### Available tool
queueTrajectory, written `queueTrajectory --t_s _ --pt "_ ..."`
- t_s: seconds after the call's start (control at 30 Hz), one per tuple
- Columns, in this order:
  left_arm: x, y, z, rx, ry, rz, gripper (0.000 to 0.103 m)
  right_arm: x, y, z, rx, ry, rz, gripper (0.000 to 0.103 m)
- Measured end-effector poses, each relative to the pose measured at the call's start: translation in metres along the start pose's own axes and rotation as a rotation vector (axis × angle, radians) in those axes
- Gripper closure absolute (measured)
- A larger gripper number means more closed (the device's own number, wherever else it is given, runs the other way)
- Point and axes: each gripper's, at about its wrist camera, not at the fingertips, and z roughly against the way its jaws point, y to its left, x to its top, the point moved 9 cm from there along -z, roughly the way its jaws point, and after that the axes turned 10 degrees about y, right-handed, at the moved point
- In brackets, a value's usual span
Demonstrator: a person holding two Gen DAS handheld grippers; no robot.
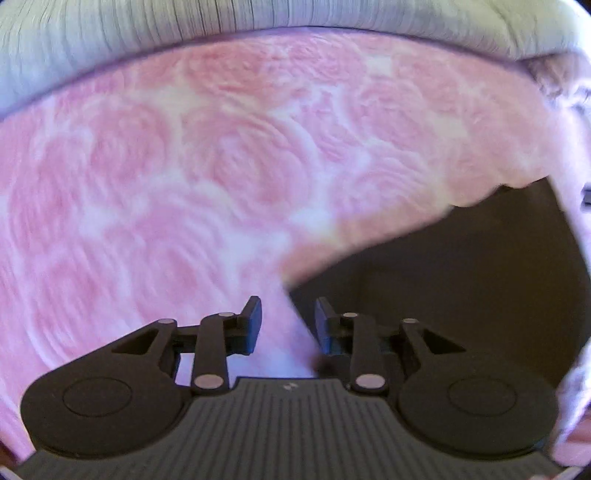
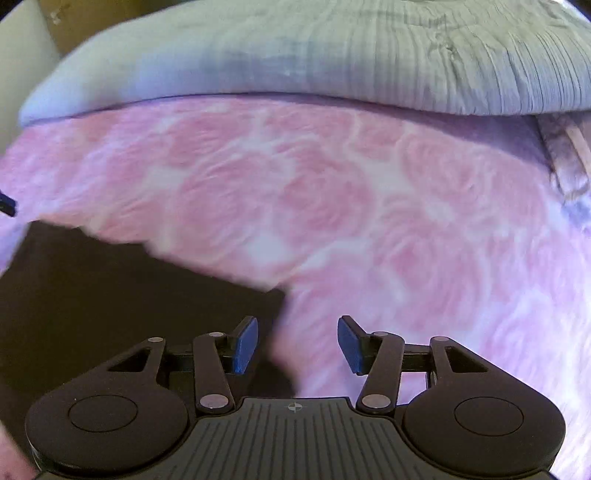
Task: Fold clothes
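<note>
One dark garment [image 1: 461,280], lying flat on the pink rose-patterned bedspread [image 1: 184,166], below a grey ribbed pillow [image 1: 258,22]. Judging it soft, light and limp, likely sagging wherever unsupported; best taking hold at corners or along a hem. Left gripper [image 1: 288,325] standing part open, jaws gripping nothing, straddling the garment's near corner with bedspread showing between. Right gripper [image 2: 297,343] standing wider, also empty, jaws hanging over the garment's edge [image 2: 147,295], cloth beneath the inner jaw, bedspread under the other. Pads pressing on nothing.
</note>
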Motion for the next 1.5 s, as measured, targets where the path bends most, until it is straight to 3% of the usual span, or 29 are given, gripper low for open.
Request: queueTrajectory --t_s 0.13,0.27,0.33,0.4,0.5,0.57,0.67,0.73,0.83,0.97,1.1,1.2,1.3,1.43,1.5 --pt "-0.041 -0.038 -0.017 -0.096 0.039 0.012 0.07 -0.049 0.041 0.017 0.103 -0.019 -0.086 0.05" --pt "-0.069 -0.057 -0.046 -0.013 0.076 -0.052 0.072 -0.092 0.091 0.022 0.229 0.003 -0.091 0.05" --pt "-0.077 -0.058 -0.055 0.041 0.073 -0.074 0.075 -0.112 0.108 0.014 0.242 0.049 -0.06 0.05" --pt "-0.078 -0.051 -0.049 0.056 0.054 -0.039 0.084 -0.131 0.113 0.006 0.198 0.089 -0.01 0.05" --pt "-0.082 -0.038 -0.037 0.064 0.038 -0.011 0.084 -0.155 0.105 0.002 0.113 0.14 0.002 0.05" --pt "-0.085 -0.026 -0.032 0.112 0.041 -0.006 0.097 -0.164 0.102 0.009 0.062 0.146 -0.013 0.05" --pt "-0.09 -0.01 -0.027 0.143 0.045 -0.027 0.094 -0.167 0.11 0.023 -0.027 0.136 -0.019 0.05" --pt "-0.09 -0.009 -0.016 0.154 0.009 -0.093 0.093 -0.166 0.126 0.033 -0.077 0.118 -0.031 0.05" --pt "-0.093 -0.026 -0.005 0.188 -0.057 -0.332 0.078 -0.161 0.171 0.045 -0.056 0.067 -0.045 0.05" --pt "-0.109 -0.05 -0.007 0.28 -0.153 -0.751 0.057 -0.163 0.254 0.037 -0.045 0.067 -0.067 0.049" --pt "-0.136 -0.057 -0.016 0.329 -0.231 -1.158 0.051 -0.165 0.347 0.028 -0.104 0.07 -0.065 0.047" --pt "-0.152 -0.053 -0.023 0.373 -0.298 -1.397 0.043 -0.167 0.412 0.014 -0.123 0.088 -0.042 0.041" --pt "-0.166 -0.049 -0.035 0.44 -0.369 -1.642 0.042 -0.164 0.467 -0.001 -0.133 0.098 0.027 0.04" --pt "-0.169 -0.048 -0.056 0.554 -0.498 -1.917 0.042 -0.157 0.508 -0.017 -0.168 0.081 0.057 0.026" --pt "-0.164 -0.048 -0.066 0.577 -0.544 -2.01 0.04 -0.159 0.515 -0.024 -0.173 0.07 0.048 0.024"
